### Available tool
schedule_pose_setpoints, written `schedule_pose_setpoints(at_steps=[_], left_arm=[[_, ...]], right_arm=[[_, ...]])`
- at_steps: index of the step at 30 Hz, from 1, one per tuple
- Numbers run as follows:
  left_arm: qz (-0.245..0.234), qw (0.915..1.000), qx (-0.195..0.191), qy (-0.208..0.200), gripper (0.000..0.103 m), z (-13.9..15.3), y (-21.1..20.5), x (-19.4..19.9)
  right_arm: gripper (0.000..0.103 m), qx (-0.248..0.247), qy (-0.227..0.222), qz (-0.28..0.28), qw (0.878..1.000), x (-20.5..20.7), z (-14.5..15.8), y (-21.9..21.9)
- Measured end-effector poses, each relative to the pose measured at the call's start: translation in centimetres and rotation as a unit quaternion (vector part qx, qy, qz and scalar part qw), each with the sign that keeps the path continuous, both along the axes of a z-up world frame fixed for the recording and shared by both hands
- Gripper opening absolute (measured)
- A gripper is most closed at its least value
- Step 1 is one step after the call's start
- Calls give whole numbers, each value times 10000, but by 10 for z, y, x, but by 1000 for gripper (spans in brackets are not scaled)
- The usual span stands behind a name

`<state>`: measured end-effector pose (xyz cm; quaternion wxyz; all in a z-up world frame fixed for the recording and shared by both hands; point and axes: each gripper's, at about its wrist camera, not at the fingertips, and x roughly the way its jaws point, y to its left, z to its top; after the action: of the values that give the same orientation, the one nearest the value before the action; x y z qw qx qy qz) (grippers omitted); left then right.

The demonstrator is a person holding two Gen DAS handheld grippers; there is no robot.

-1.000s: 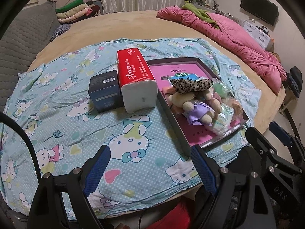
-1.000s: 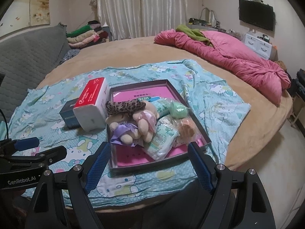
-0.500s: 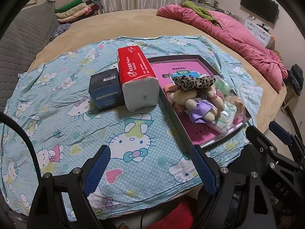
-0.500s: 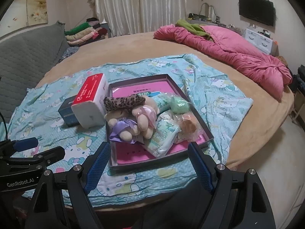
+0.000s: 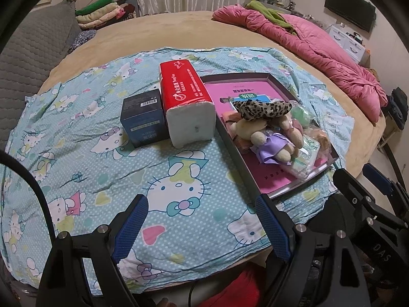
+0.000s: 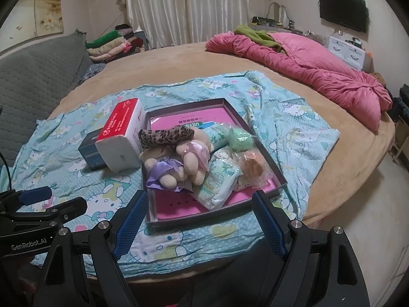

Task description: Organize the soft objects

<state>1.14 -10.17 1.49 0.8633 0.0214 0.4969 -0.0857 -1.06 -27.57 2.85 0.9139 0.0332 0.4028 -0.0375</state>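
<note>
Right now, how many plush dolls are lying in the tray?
2. The doll in the purple dress lies at the tray's left side; the doll with the pink ribbon lies right beside it, touching. A leopard-print piece covers their heads, so another could be hidden.

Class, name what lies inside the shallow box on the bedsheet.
Inside the shallow box: plush dolls, a leopard-print piece, tissue packs, a green soft item. Its pink floor is partly covered.

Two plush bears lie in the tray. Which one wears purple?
The bear in the purple dress, nearest the tray's front-left corner. The other bear, beside it toward the middle, wears pink ribbon.
</note>
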Motion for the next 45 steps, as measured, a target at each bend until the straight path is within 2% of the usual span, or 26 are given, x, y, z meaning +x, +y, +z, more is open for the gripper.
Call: schedule_pose_setpoints(at_steps=[45], left_arm=[[91, 9998, 108, 101, 85, -8, 3, 2]], right_arm=[[84, 36, 13, -5, 10000, -1, 0, 1]])
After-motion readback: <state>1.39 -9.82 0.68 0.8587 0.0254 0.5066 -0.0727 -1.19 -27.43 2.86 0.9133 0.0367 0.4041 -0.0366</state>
